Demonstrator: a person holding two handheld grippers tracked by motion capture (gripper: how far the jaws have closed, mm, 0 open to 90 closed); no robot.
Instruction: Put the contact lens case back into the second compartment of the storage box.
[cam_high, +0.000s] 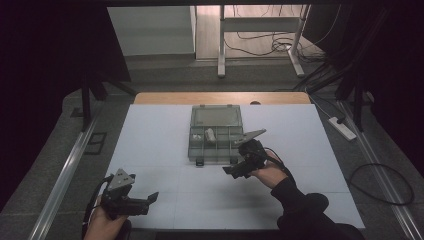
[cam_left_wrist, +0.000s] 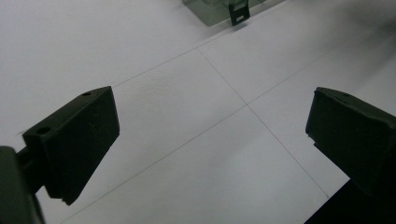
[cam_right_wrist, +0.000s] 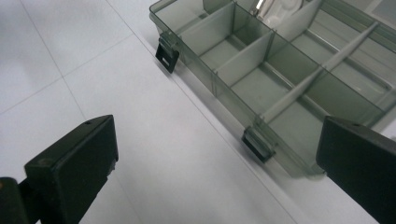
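White tabletop (cam_high: 165, 150) w/ clear grey divided organizer box (cam_high: 216, 135), lid open; both hand-held grippers, right (cam_high: 235, 170) & left (cam_high: 150, 199), agape, empty.

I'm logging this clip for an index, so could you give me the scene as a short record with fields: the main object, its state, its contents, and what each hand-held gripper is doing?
Main object: clear compartment box on the white table
Lid: open, tipped back
Latches: two dark latches on the front edge, undone
Contents: small pale items in the middle compartments; too small to identify
Left hand-held gripper: open, over bare table near the front edge, apart from the box
Right hand-held gripper: open, just off the box's front right corner, holding nothing
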